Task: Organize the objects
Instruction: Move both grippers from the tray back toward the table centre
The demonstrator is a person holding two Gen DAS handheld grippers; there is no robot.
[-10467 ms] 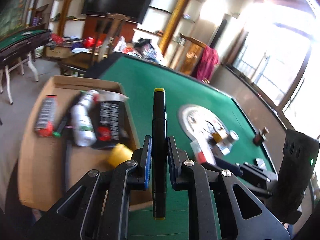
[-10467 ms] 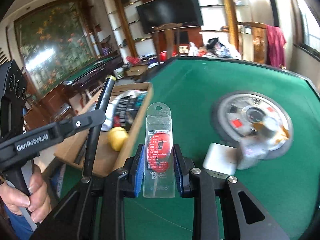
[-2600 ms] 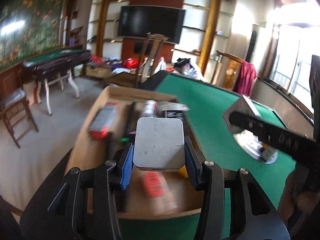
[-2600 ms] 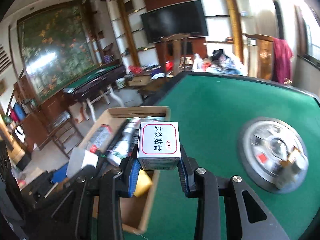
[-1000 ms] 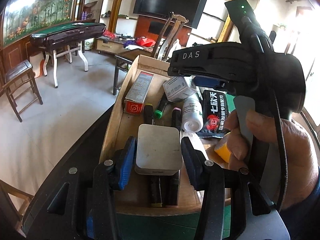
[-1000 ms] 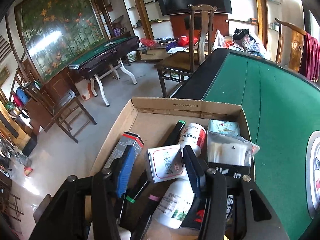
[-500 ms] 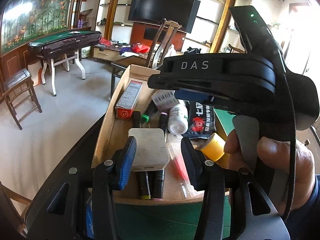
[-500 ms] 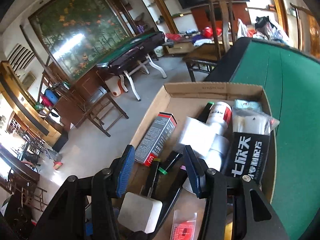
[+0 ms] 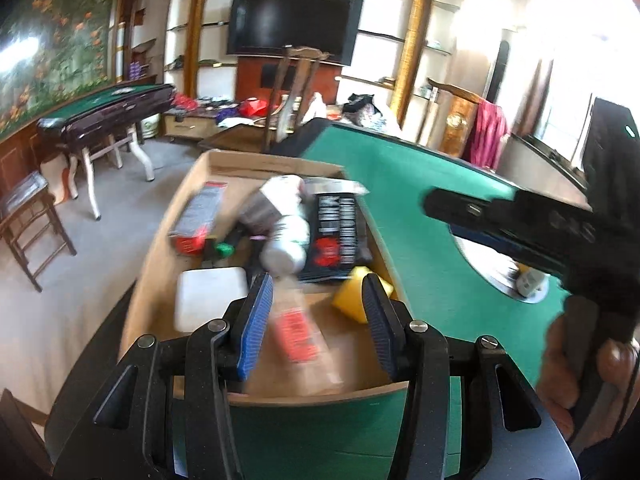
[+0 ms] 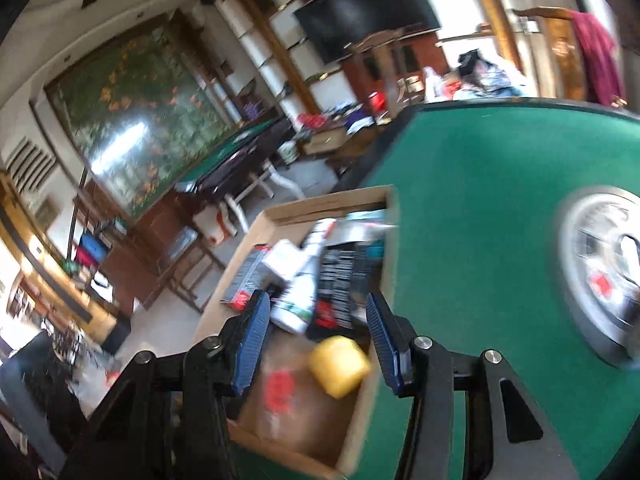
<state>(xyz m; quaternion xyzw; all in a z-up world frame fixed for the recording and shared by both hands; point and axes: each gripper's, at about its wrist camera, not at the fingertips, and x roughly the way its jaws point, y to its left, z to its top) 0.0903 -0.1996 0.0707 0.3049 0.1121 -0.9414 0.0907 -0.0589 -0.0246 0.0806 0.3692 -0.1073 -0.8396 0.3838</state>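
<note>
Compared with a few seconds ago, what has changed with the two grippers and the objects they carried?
Both let go: the white square box from the left gripper and the small labelled box from the right gripper now lie in the cardboard box. Both grippers are empty and pulled back. The yellow object stayed.

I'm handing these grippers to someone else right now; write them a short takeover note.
Left tool: open, empty, above the near end of the cardboard box.
Right tool: open, empty, over the box's table-side edge.
In the box: white square case, white bottle, black packet, yellow item, red-labelled sleeve, red-and-grey carton.
Done: these items are boxed.
Left: a few small items on the round centre plate of the green table; the blur hides what they are.
</note>
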